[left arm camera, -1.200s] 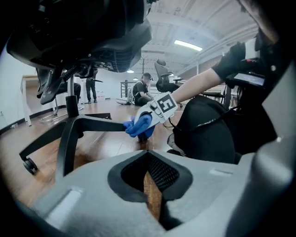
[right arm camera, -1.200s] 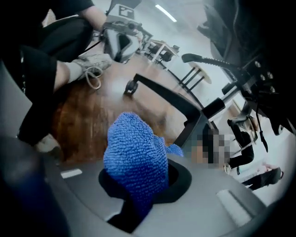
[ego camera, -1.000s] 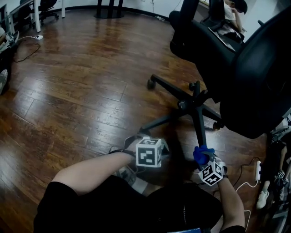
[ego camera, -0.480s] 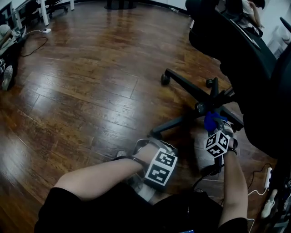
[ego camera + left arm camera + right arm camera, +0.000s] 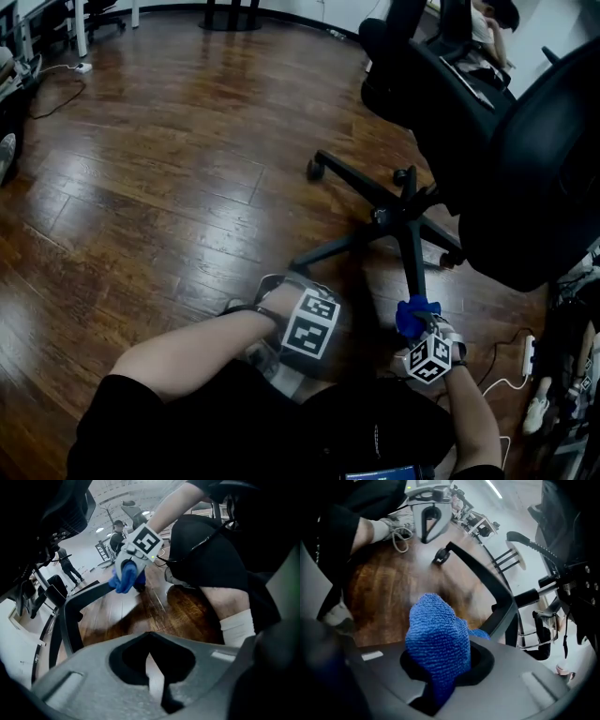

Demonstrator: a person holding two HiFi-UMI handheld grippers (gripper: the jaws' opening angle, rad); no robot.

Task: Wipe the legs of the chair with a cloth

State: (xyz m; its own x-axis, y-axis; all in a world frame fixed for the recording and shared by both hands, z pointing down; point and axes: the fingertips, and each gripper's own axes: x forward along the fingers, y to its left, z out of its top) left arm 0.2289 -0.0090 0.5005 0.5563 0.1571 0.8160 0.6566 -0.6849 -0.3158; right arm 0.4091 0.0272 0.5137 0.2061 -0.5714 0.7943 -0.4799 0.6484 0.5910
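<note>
Right tool (image 5: 440,670) has its jaws closed on a blue terry cloth (image 5: 437,641). A thick fold of the cloth stands out ahead of the jaws. In the head view, this fold lies at the outer end of the chair leg (image 5: 411,262) that points toward the person. In the left gripper view, the cloth appears to rest on top of that leg, so contact is likely but is not confirmed.

Left tool (image 5: 156,682) has its jaws fully together with nothing between them. It hangs low over the wooden floor (image 5: 169,187), close to the person's knee, and is well apart from the cloth. It takes no part in the wipe.

The black office chair (image 5: 511,159) stands upright on a star base. Its legs radiate from the central hub (image 5: 398,217), and the seat overhangs the far legs.

Progress assessment:
- Step in hand: wiping the near leg, with the cloth at its outer end.
- The left-hand near leg (image 5: 333,251) and the far left leg (image 5: 345,181) show no cloth on them. The pictures do not show whether either leg is clean.
- The legs under the seat are largely hidden, so their condition cannot be read.

The task is judged to be in progress and not near completion. The remaining legs and the casters (image 5: 313,172) probably need a pass each.
</note>
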